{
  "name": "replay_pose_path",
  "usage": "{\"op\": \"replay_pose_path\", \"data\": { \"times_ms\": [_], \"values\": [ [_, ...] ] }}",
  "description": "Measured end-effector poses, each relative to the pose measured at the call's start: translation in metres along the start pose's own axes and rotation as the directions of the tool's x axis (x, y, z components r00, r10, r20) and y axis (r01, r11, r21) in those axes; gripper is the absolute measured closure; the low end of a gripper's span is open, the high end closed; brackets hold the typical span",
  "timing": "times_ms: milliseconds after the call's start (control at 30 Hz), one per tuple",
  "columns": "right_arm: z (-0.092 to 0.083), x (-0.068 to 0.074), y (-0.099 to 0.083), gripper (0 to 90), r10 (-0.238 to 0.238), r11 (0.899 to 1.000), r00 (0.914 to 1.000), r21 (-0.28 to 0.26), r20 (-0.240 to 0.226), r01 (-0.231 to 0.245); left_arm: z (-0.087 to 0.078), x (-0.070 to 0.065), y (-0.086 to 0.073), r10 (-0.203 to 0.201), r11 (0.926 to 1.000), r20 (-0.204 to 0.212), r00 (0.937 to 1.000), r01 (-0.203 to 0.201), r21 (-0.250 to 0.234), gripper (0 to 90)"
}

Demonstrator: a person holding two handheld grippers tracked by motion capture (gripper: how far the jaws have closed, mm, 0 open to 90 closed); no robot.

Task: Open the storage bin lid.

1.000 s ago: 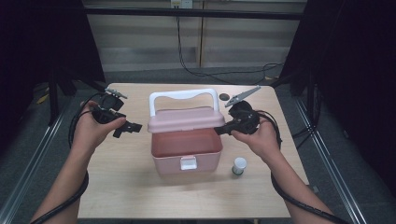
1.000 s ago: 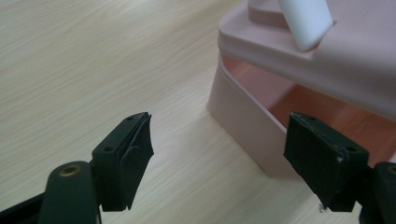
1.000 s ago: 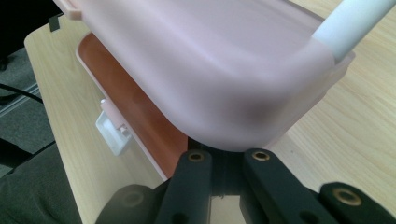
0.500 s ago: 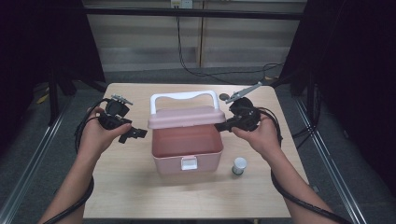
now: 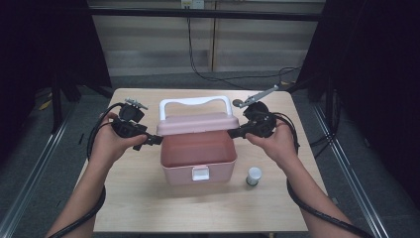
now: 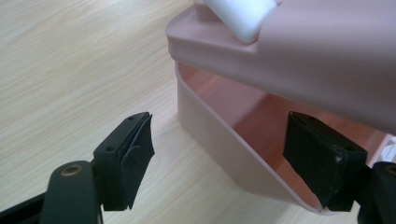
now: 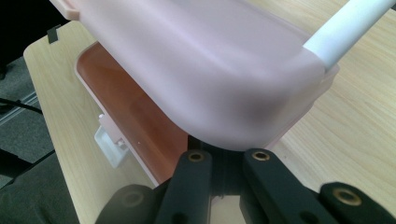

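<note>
Pink box (image 5: pixel 198 153) with a white handle (image 5: pixel 195 102) sits at the centre of the frame on a pale wooden worktop (image 5: pixel 148 208), its lid (image 5: pixel 195 123) raised partway above the open body, a white latch (image 5: pixel 200 173) on its near wall. At the right of the frame, the right gripper (image 5: pixel 233 133) meets the lid's right edge; the right gripper view shows its jaws drawn together beneath the lid's rounded corner (image 7: pixel 261 116), with the pads themselves hidden under it, so whether they clamp the lid cannot be told. At the left of the frame, the left gripper (image 5: pixel 156 140) sits just beside the box's left wall; in the left gripper view its jaws stand apart, one pad (image 6: pixel 135 149) over the bare worktop, the other (image 6: pixel 317 149) in front of the box's rim, neither pressing on anything. A small white-capped jar (image 5: pixel 254 175) stands on the worktop near the box's lower right corner. A metal tool (image 5: pixel 255 96) lies at the upper right of the worktop, beyond the right hand (image 5: pixel 275 144).
</note>
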State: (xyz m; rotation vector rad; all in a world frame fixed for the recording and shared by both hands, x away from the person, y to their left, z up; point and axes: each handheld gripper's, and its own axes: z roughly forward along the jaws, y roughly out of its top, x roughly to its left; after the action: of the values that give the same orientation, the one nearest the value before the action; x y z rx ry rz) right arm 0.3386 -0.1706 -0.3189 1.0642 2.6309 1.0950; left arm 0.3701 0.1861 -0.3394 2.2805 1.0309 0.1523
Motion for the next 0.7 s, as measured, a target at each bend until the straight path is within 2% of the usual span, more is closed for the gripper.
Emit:
{"op": "replay_pose_path", "data": {
  "times_ms": [433, 500, 700],
  "values": [
    [0.0003, 0.0003, 0.0001, 90.0, -0.001, 1.000, 1.0000, -0.004, 0.002, 0.001, 0.0004, -0.0015, 0.0024, -0.027, 0.9988, 0.012, 0.9996, 0.027, -0.041, 24.3],
    [0.0002, 0.0001, -0.0005, 90.0, -0.002, 1.000, 1.0000, -0.004, 0.002, 0.002, -0.0008, -0.0016, 0.0031, -0.017, 0.9991, 0.009, 0.9998, 0.017, -0.040, 24.8],
    [0.0003, -0.0015, -0.0021, 90.0, 0.003, 1.000, 1.0000, -0.014, 0.002, -0.003, -0.0038, -0.0014, 0.0053, -0.020, 0.9987, 0.003, 0.9998, 0.020, -0.048, 25.6]
  ]
}}
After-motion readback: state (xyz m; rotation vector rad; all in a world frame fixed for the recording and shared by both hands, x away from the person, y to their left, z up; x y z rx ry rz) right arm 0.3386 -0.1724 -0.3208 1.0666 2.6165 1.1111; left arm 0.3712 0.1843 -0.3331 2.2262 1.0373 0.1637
